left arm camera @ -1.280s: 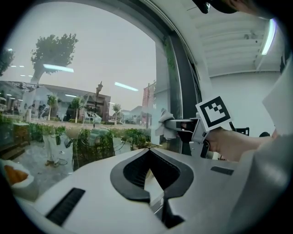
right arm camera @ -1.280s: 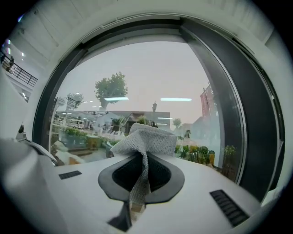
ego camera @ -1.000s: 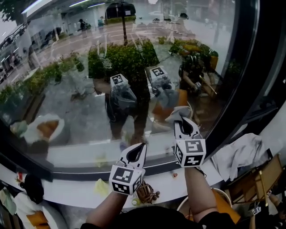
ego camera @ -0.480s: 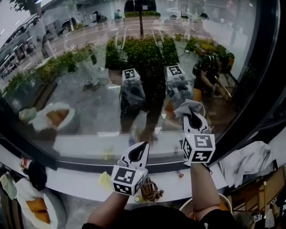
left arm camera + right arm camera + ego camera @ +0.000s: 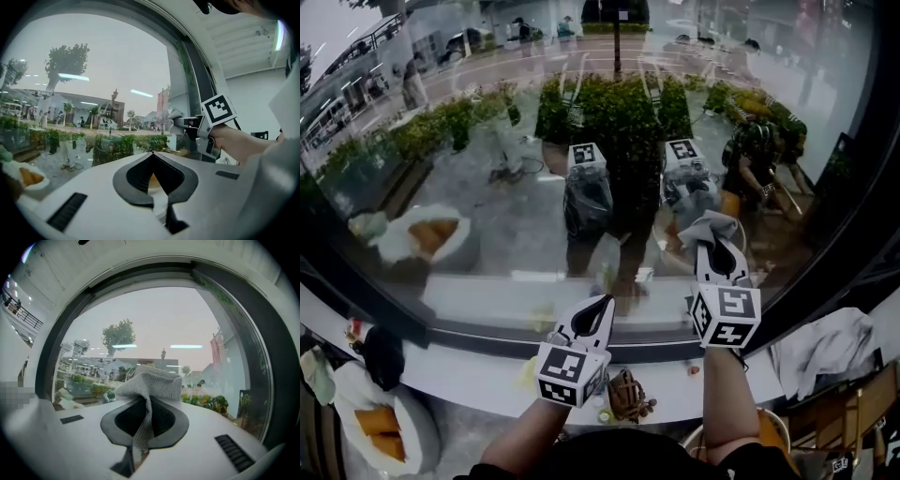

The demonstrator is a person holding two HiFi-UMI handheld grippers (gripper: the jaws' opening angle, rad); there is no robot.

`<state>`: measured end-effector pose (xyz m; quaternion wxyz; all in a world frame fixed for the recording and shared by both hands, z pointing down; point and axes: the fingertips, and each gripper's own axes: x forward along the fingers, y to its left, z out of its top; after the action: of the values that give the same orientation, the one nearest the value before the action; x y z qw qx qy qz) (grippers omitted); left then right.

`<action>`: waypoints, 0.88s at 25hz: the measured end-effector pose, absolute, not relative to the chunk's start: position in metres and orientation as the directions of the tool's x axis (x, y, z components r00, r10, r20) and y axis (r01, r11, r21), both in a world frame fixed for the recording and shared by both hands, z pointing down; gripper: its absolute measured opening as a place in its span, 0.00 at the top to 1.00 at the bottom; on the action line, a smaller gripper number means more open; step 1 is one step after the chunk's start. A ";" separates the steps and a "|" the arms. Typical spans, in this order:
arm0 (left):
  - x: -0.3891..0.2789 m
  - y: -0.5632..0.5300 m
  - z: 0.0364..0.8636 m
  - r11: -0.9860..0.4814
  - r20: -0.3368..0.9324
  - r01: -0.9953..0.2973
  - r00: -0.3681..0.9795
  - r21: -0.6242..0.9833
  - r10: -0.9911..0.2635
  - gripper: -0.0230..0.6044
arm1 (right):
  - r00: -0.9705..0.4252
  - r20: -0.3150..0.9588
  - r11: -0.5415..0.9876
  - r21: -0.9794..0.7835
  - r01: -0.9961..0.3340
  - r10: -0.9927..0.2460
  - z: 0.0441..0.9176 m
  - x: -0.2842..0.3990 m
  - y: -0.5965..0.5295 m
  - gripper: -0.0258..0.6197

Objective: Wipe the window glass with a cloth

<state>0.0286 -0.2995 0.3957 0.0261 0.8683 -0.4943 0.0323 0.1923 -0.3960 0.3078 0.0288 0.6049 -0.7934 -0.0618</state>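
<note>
A large curved window glass [image 5: 487,187] fills the head view and mirrors both grippers. My right gripper [image 5: 718,236] is shut on a grey mesh cloth [image 5: 709,225], which bunches out past the jaw tips close to or against the pane. In the right gripper view the cloth [image 5: 149,383] hangs down between the closed jaws, with the glass [image 5: 140,324] right ahead. My left gripper [image 5: 602,302] sits lower, near the sill, shut with nothing in it. The left gripper view shows the right gripper [image 5: 180,123] off to the right, holding the cloth [image 5: 174,114].
A white sill [image 5: 459,370] runs under the window, with a small brown object [image 5: 630,396] on it by my left arm. A dark window frame [image 5: 853,187] rises at the right. Grey fabric [image 5: 825,342] lies at the lower right.
The view has shifted left along the window, so both grippers sit a little further right in the picture. The cloth stays clamped in the right gripper.
</note>
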 end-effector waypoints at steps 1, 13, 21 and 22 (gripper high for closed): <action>0.026 -0.299 0.395 -0.506 0.080 -0.862 0.505 0.014 -0.859 0.95 | -0.272 -0.029 0.266 0.136 -0.954 -0.962 0.307 0.189 -0.395 0.90; -0.015 -0.289 0.392 -0.472 0.054 -0.881 0.473 0.034 -0.879 0.95 | -0.345 -0.027 0.335 0.187 -0.924 -0.938 0.302 0.119 -0.384 0.90; -0.097 -0.275 0.395 -0.411 0.051 -0.911 0.412 0.043 -0.910 0.95 | -0.428 -0.017 0.416 0.202 -0.887 -0.904 0.306 0.016 -0.375 0.90; -0.107 -0.273 0.396 -0.400 0.053 -0.915 0.403 0.047 -0.914 0.95 | -0.438 -0.014 0.426 0.204 -0.882 -0.899 0.308 0.004 -0.374 0.90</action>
<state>-0.1072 -0.2727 0.3955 0.0341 0.8367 -0.5465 0.0095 0.0040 -0.3740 0.3076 0.0483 0.5281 -0.8430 -0.0905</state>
